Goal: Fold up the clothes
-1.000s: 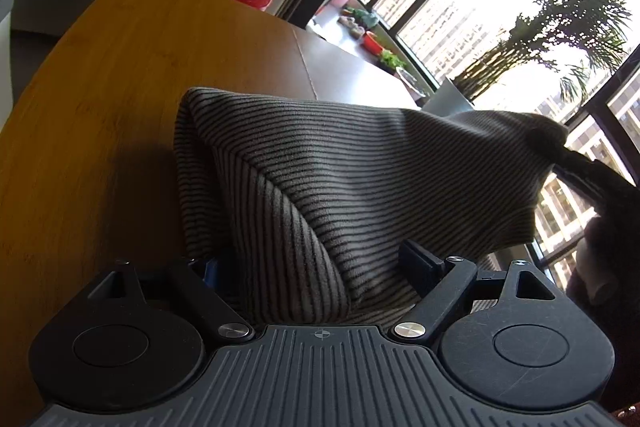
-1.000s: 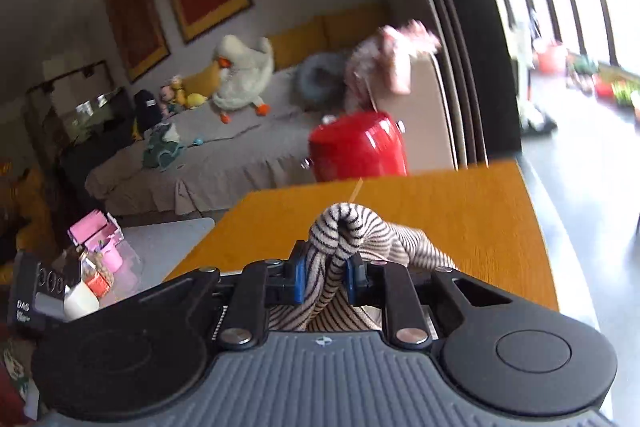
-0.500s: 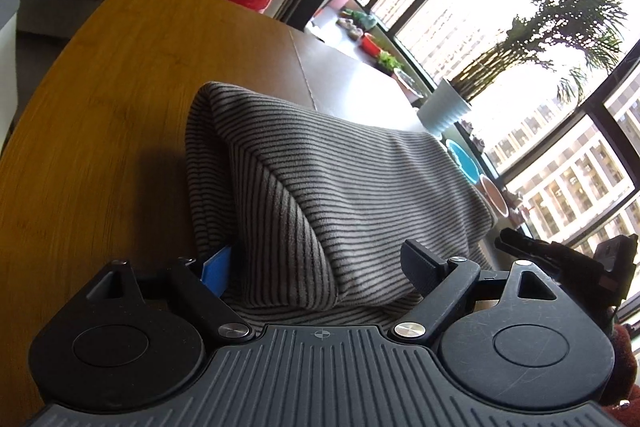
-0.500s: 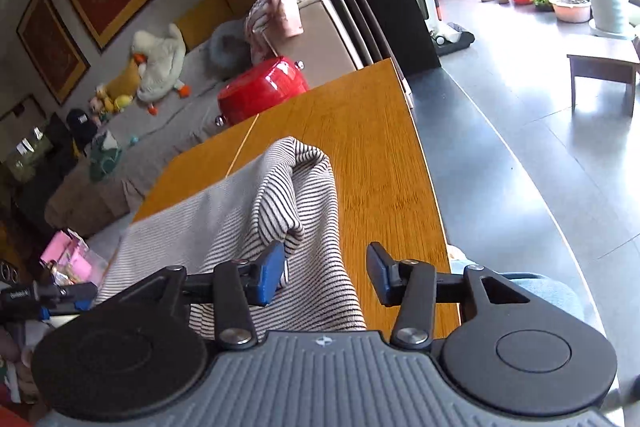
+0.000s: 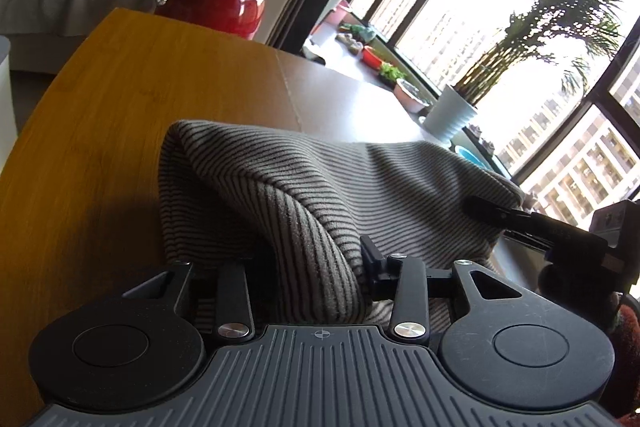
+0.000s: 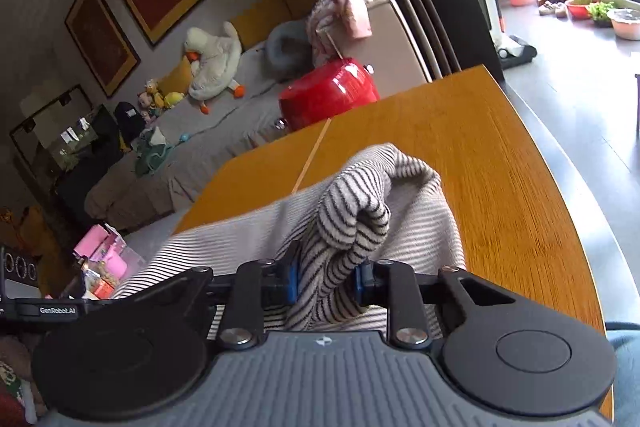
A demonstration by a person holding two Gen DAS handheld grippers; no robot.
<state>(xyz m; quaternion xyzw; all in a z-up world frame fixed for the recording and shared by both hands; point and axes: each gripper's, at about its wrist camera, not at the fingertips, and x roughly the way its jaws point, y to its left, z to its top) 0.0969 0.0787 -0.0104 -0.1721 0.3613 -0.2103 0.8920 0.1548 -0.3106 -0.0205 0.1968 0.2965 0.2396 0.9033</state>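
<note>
- Striped garment (image 5: 360, 187) sits bunched on the wooden desk (image 5: 100, 147), near edge, directly ahead of both tools.
- Left tool (image 5: 308, 267): jaws have just been closing, now narrowed on a thick fold at the garment's left end. Right pad presses into the cloth; left pad is hidden behind fabric, so grip looks made but I can't confirm both sides.
- Right tool (image 6: 326, 281): jaws have just been closing too, blue pads (image 6: 293, 281) clamped on a rolled bunch of stripes at the garment's right end. Same tool shows at the right edge of the left wrist view, pinching the far corner.
- Key relation: the garment's long axis runs tool to tool, across the desk edge, one end in each. Neither hand is nearer; the cloth spans between them and sags in the middle.
- Judgement: next move likely lifts and spreads or carries both ends forward together; uneven travel would skew the fold line.
- Red pot (image 6: 328, 95) sits beyond the far end of the desk, well apart.
</note>
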